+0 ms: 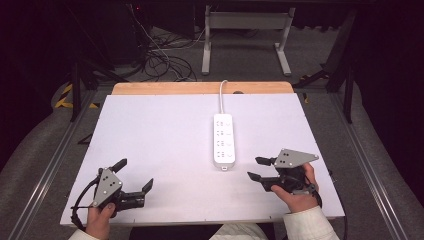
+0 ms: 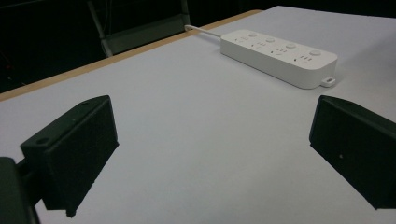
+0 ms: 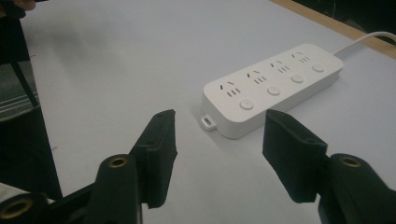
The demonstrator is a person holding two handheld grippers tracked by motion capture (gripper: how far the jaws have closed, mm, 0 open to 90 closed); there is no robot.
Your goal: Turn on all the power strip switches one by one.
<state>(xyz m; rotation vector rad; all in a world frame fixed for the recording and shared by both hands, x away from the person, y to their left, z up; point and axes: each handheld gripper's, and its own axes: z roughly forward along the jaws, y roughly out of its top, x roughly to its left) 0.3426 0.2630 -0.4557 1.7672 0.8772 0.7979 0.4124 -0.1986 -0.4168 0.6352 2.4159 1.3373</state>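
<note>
White power strip (image 1: 224, 141) lengthwise front-to-back, cord (image 1: 221, 97) leading away

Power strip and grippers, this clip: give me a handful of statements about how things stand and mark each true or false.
1. The power strip lies flat on the white table with nothing plugged into it. True.
2. The left gripper is shut on the power strip. False: its fingers stand wide apart over bare table, well clear of the strip.
3. The right gripper is open, near the strip's near end. True.
4. The strip's cord runs toward the person. False: it leaves the far end, toward the table's wooden far edge.
5. The strip has two outlet groups. False: four, each with a round button.
</note>
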